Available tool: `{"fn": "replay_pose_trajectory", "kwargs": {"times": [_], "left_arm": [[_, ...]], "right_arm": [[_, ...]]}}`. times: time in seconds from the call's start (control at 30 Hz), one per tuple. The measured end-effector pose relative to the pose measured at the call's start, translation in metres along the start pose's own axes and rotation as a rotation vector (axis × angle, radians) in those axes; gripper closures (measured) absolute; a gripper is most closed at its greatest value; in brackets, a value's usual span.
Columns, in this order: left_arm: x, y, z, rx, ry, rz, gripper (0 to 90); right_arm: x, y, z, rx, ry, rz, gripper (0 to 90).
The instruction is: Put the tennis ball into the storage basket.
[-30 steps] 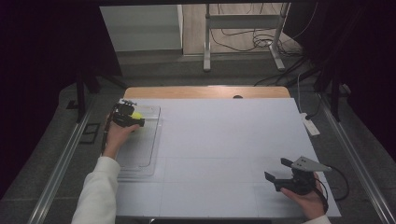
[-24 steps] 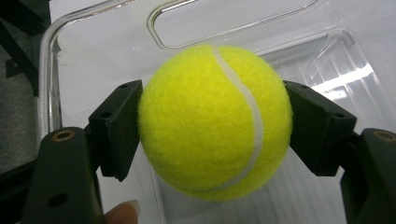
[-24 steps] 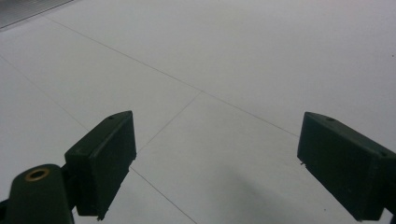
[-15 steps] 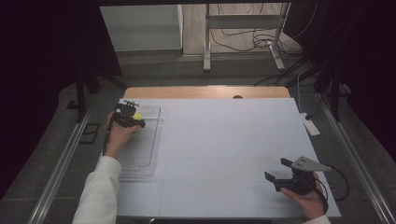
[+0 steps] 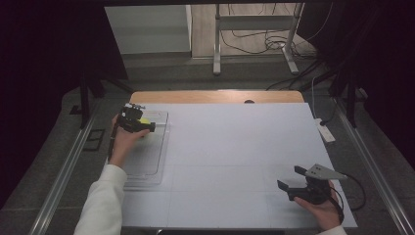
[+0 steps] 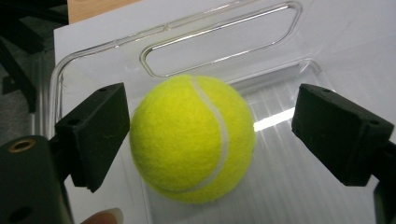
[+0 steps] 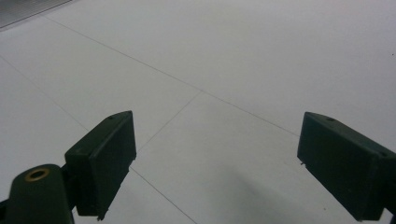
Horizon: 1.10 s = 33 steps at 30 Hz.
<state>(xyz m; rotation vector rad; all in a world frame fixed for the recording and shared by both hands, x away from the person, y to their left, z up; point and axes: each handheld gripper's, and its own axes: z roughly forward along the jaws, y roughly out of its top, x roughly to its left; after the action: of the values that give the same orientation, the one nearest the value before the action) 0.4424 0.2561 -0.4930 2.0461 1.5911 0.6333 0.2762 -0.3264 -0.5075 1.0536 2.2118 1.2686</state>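
A yellow tennis ball point(image 6: 192, 139) lies in the far end of a clear plastic tray point(image 6: 219, 32), near its handle cut-out. My left gripper point(image 6: 212, 116) is open around it: the left jaw is close against the ball, and the right jaw stands well clear. In the high view, the left gripper point(image 5: 146, 125) and ball point(image 5: 145, 120) are at the table's far left, over the tray point(image 5: 147, 164). My right gripper point(image 5: 291, 177) is open near the front right corner. Nothing is between its jaws, and in the right gripper view the gripper point(image 7: 215, 140) hovers over bare white table.
The white table top point(image 5: 235, 147) stretches between the two grippers. A white power strip point(image 5: 325, 131) lies off its right edge. A wooden strip point(image 5: 215, 96) runs along the far edge. Metal rails flank both sides.
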Motion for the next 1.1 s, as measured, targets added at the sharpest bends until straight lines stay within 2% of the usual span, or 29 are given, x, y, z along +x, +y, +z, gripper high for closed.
{"fn": "replay_pose_trajectory", "kwargs": {"times": [0.17,0.33,0.4,0.43,0.47,0.7,1.1], "left_arm": [[0.003,-0.001,-0.006,-0.028,-0.034,-0.032,12.0],[0.004,-0.004,-0.017,-0.077,-0.091,-0.062,12.9],[0.004,-0.005,-0.020,-0.084,-0.099,-0.062,13.0],[0.004,-0.007,-0.024,-0.103,-0.118,-0.062,13.1],[0.004,-0.007,-0.024,-0.103,-0.118,-0.062,13.3],[-0.001,-0.016,-0.039,-0.156,-0.189,-0.073,13.4],[-0.017,-0.039,-0.065,-0.237,-0.284,-0.058,13.6]], "right_arm": [[0.000,0.000,0.000,-0.001,0.000,-0.001,12.1],[0.000,0.000,0.000,-0.001,0.000,-0.001,12.1],[0.000,0.000,0.000,-0.001,0.001,-0.001,12.1],[-0.001,0.000,0.001,-0.002,0.001,-0.002,12.1],[-0.001,0.000,0.001,-0.002,0.001,-0.002,12.1],[-0.002,0.001,0.001,-0.005,0.008,0.004,12.1],[-0.002,0.001,0.001,-0.009,0.013,0.010,12.2]]}}
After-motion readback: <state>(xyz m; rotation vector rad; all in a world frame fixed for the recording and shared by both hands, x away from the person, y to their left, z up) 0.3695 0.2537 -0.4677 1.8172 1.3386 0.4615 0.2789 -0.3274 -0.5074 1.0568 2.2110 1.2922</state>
